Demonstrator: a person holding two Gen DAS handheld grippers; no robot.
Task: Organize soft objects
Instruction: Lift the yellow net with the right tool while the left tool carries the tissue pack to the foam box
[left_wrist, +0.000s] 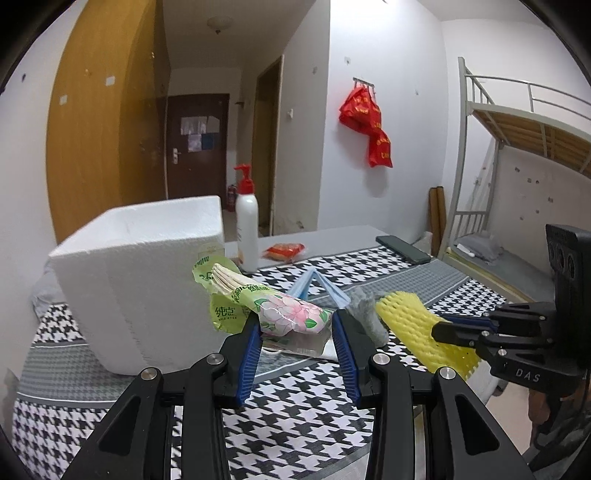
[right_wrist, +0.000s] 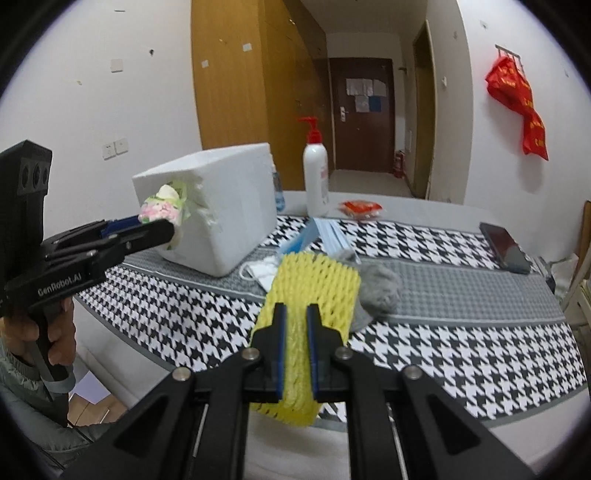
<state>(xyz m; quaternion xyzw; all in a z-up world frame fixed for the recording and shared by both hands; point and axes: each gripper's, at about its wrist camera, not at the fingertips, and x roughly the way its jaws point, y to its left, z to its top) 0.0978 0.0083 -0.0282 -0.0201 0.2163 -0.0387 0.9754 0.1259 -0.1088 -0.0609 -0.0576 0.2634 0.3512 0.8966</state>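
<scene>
My left gripper (left_wrist: 297, 325) is shut on a green and pink flowered tissue pack (left_wrist: 266, 306), held above the table beside a white foam box (left_wrist: 140, 273). From the right wrist view the left gripper (right_wrist: 162, 225) holds the tissue pack (right_wrist: 164, 208) against the foam box (right_wrist: 221, 206). My right gripper (right_wrist: 296, 314) is shut on a yellow foam net sleeve (right_wrist: 314, 280), lifted over the table; it also shows in the left wrist view (left_wrist: 417, 328). A grey sock (right_wrist: 376, 291), blue face masks (right_wrist: 325, 232) and a white mask (right_wrist: 262, 271) lie on the houndstooth cloth (right_wrist: 461, 350).
A white pump bottle (right_wrist: 316, 177) stands behind the box. A red snack packet (right_wrist: 362, 208) and a dark phone (right_wrist: 504, 247) lie at the table's far side. A bunk bed (left_wrist: 517, 147) stands to the right. A red bag (left_wrist: 367, 122) hangs on the wall.
</scene>
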